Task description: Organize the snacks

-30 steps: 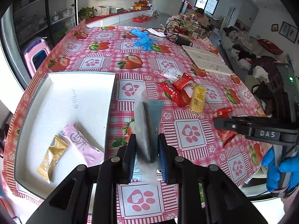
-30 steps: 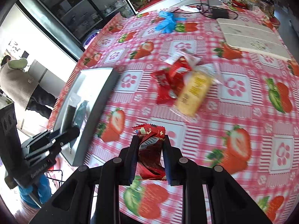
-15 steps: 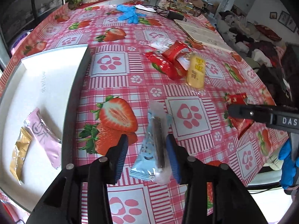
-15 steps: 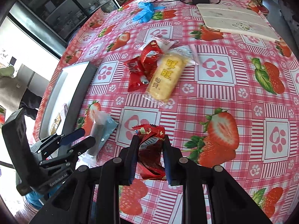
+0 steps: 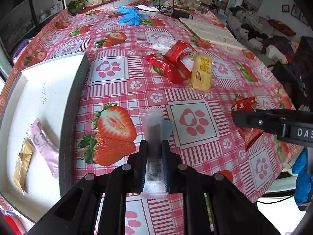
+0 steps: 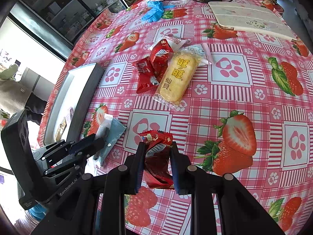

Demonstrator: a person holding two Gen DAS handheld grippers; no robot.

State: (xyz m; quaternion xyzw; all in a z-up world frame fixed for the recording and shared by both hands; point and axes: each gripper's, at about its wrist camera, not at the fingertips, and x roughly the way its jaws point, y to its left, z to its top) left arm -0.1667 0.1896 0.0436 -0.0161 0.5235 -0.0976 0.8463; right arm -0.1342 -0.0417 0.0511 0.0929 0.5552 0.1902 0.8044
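Left wrist view. Left tongs (image 5: pixel 154 146) closed on a pale blue snack packet (image 5: pixel 155 129), its clear end sticking out past the tips, over the tabletop (image 5: pixel 195 98) with the red check, strawberry and paw-print cloth. White tray (image 5: pixel 49 90) with a dark rim just to the left; inside it a pink packet (image 5: pixel 44 143) and a gold packet (image 5: pixel 23 162) lie side by side, touching. Further out on the cloth, a loose cluster: red packets (image 5: pixel 172 64), a yellow rice-cracker packet (image 5: pixel 201 72) against them, a white packet (image 5: pixel 162 44) behind. Blue gloves (image 5: pixel 129 15) lie at the far end. Right tongs (image 5: pixel 242 117) come in from the right edge, a red wrapper (image 5: pixel 248 135) showing above and below the finger.

Right wrist view. Right tongs (image 6: pixel 156 150) clamped on the crumpled red wrapper (image 6: pixel 156 156), held above the cloth. Left tongs (image 6: pixel 97 139) at lower left, pinching the pale blue packet (image 6: pixel 113 135) just beside the tray's (image 6: pixel 86 98) dark rim. Yellow rice-cracker packet (image 6: pixel 176 76) and red packets (image 6: pixel 150 68) sit mid-tabletop, well apart from both tongs. A white board (image 6: pixel 248 17) lies at the far right; gloves (image 6: pixel 154 11) far left of it.
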